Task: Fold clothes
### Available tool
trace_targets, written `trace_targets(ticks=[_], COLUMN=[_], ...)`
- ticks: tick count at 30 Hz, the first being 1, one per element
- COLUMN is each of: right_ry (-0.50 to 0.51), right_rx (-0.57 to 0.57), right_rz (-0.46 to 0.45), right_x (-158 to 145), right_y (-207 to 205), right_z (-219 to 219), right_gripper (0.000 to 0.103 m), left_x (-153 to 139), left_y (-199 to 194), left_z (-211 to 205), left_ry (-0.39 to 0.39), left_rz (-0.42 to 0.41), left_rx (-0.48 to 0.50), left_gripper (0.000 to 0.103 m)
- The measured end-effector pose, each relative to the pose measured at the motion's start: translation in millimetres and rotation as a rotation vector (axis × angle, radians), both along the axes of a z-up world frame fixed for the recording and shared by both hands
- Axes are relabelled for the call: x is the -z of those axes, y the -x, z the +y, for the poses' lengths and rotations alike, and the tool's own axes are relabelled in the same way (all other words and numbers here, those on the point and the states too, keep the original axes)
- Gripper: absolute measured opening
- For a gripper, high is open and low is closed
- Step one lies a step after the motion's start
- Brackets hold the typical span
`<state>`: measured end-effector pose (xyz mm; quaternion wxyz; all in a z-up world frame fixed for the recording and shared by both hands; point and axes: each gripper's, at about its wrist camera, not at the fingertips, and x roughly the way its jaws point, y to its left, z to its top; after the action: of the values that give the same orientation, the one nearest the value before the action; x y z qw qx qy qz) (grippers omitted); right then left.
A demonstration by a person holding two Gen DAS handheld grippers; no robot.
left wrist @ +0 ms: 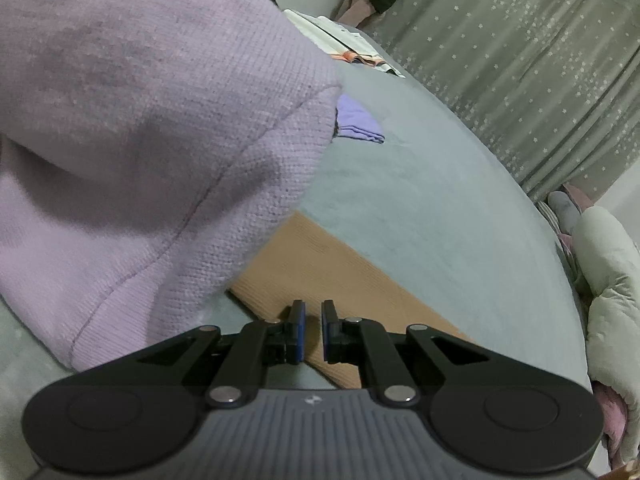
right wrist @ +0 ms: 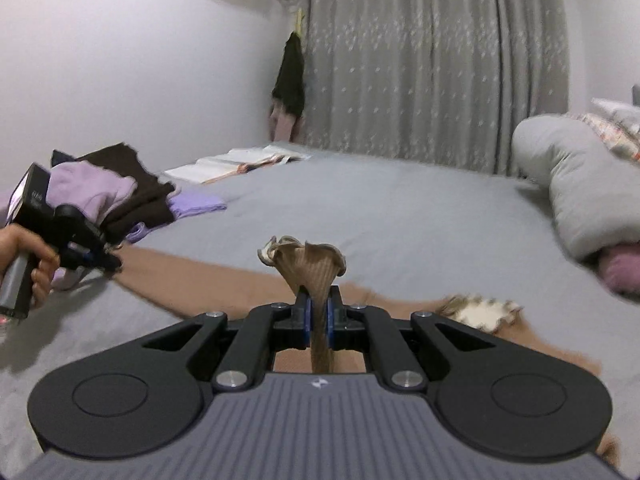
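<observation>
Grey bedding covers the bed where I work, with a star-dotted curtain hanging behind it. Across the bedding lies the tan garment, spread flat. My right gripper is clamped on a bunched, ruffled edge of that garment, which flares up above the pads. My left gripper, held by a hand at the garment's far left end, hovers just above the tan cloth with its jaws nearly together and nothing between them. Beyond that end of the garment sits a pile of lilac and dark clothes.
</observation>
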<state>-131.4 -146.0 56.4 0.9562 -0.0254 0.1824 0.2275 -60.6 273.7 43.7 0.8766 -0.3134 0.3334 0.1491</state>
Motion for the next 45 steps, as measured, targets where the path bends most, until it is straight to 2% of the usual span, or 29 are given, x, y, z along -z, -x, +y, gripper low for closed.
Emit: trace_targets(ticks=[2, 5, 8, 12, 16, 18, 21, 24, 26, 29, 31, 33, 36, 40, 42, 45], right_ry=[-0.009, -0.018, -0.02, 0.018, 0.092, 0.127, 0.115, -0.004, -0.078, -0.066, -0.096, -0.123, -0.154, -0.22, -0.227, -0.186], right_rx=[-0.018, -0.034, -0.065, -0.177, -0.363, -0.399, -0.352, -0.223, -0.159, -0.135, -0.122, -0.107, -0.087, -0.085, -0.084, -0.048], right_rz=[0.034, 0.11, 0.148, 0.174, 0.221, 0.227, 0.216, 0.235, 0.29, 0.412, 0.427, 0.425, 0.418, 0.473, 0.485, 0.463], right_x=[6, 19, 28, 28, 34, 36, 32, 30, 37, 60, 66, 58, 45, 38, 36, 33], right_y=[-1, -15, -27, -16, 5, 16, 17, 2, -10, -24, -24, -22, -17, -9, -8, -8], right_z=[5, 9, 9, 20, 37, 40, 33, 5, -12, -16, -21, -26, -37, -53, -58, -68], right_gripper=[0.011, 0.023, 0.023, 0.023, 0.024, 0.027, 0.031, 0.036, 0.039, 0.043, 0.043, 0.045, 0.053, 0.056, 0.059, 0.066], left_x=[0, 1, 1, 1, 1, 2, 2, 2, 1, -1, -5, -11, -7, 11, 10, 2], left_y=[1, 0, 0, 2, 3, 2, 3, 4, 5, 9, 13, 18, 15, 9, 10, 5], left_z=[0, 1, 1, 3, 5, 6, 7, 7, 8, 8, 9, 12, 16, 23, 23, 20], left_ry=[-0.002, -0.005, -0.005, 0.002, 0.006, 0.011, 0.022, 0.036, 0.058, 0.096, 0.124, 0.151, 0.182, 0.245, 0.232, 0.153], left_rz=[0.0, 0.002, 0.003, 0.002, 0.002, 0.003, 0.005, 0.008, 0.007, 0.011, 0.002, -0.035, -0.037, 0.008, 0.019, 0.047], left_rx=[0.001, 0.002, 0.002, 0.002, 0.006, 0.007, 0.008, 0.008, 0.01, 0.0, -0.022, -0.026, -0.026, -0.079, -0.159, -0.219], left_gripper=[0.007, 0.007, 0.007, 0.007, 0.007, 0.007, 0.008, 0.008, 0.008, 0.008, 0.011, 0.017, 0.028, 0.028, 0.028, 0.028])
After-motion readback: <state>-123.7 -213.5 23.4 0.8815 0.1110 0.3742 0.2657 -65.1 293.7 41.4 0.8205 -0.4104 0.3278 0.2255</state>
